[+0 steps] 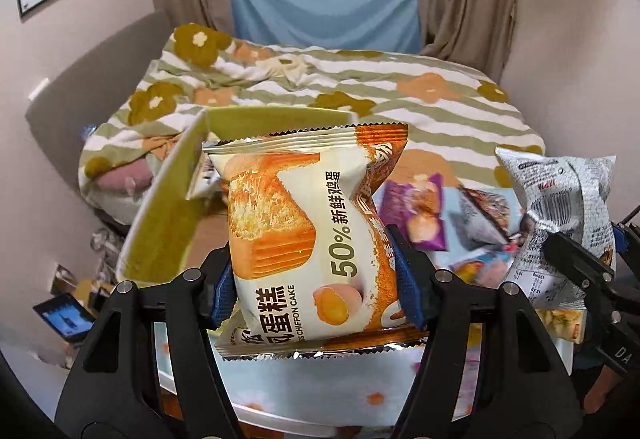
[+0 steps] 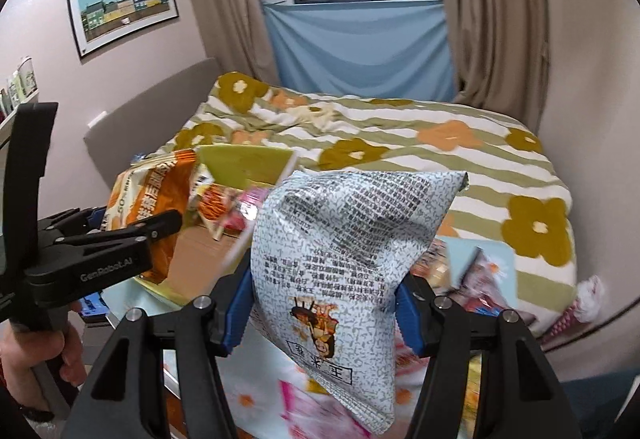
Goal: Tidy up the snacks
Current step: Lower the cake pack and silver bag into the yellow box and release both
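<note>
Jaws of your left gripper [image 1: 318,279] pinch the cake pack [image 1: 304,239] above the box [image 1: 168,215]; your right gripper [image 2: 320,315] clamps the silver bag [image 2: 344,263] beside it.

Glossy plastic film on the cake pack [image 1: 304,235], crinkled at its serrated seams. Silvery, shiny, creased foil on the bag [image 2: 344,263]. Matt black plastic on both grippers, blue rubbery pads [image 1: 408,279] and bright metal pins. Soft matt cloth on the bed [image 1: 400,95] behind the box [image 1: 168,223] of matt card.
</note>
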The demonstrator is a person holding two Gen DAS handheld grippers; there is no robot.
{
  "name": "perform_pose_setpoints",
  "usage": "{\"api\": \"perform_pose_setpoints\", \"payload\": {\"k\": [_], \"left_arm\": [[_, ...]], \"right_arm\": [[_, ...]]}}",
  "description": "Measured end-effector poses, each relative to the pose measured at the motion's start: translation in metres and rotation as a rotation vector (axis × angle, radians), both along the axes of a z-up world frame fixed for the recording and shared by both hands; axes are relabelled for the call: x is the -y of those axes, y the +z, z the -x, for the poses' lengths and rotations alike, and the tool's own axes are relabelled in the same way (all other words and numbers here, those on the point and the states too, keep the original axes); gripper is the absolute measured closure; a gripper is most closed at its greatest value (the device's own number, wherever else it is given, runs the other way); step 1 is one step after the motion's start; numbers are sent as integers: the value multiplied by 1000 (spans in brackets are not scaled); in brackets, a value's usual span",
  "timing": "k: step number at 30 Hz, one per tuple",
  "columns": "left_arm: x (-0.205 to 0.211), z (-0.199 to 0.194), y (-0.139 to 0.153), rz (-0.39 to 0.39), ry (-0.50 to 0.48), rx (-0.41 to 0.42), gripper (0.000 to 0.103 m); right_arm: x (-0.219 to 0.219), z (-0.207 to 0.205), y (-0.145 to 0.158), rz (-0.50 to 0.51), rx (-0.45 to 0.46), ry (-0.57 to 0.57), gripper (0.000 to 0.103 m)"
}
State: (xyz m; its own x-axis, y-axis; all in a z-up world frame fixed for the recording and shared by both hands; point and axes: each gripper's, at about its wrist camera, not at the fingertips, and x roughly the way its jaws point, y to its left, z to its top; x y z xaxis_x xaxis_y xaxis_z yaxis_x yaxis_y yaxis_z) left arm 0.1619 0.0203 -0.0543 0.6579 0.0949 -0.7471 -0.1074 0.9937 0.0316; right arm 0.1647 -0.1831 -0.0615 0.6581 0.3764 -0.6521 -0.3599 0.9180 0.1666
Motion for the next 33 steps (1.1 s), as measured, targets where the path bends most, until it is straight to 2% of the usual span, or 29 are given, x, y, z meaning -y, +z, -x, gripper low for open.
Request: {"api": "perform_pose_setpoints", "payload": {"k": [5, 9, 15, 16, 17, 18, 23, 33], "left_arm": [[-48, -23, -16, 6, 4, -58, 39], [-83, -45, -47, 11, -5, -127, 39], [-116, -67, -85, 8, -31, -215, 37], [-119, -68, -89, 7, -38, -226, 29], [-122, -70, -94, -2, -46, -235, 9], [-124, -70, -97, -16, -49, -238, 0], [-132, -65, -104, -67, -86, -240, 0], [-157, -53, -99, -32, -111, -230, 0]], "right_arm": [[-47, -20, 0, -26, -27, 7, 46], [-86, -39, -5, -12, -45, 16, 46], [-133, -63, -22, 3, -88, 13, 46], [-139, -65, -25, 7, -96, 11, 46], [-145, -68, -29, 11, -106, 8, 46], [-150, -71, -31, 14, -116, 6, 46], [-166, -80, -44, 25, -155, -5, 46], [-193, -104, -64, 36, -226, 10, 46]]}}
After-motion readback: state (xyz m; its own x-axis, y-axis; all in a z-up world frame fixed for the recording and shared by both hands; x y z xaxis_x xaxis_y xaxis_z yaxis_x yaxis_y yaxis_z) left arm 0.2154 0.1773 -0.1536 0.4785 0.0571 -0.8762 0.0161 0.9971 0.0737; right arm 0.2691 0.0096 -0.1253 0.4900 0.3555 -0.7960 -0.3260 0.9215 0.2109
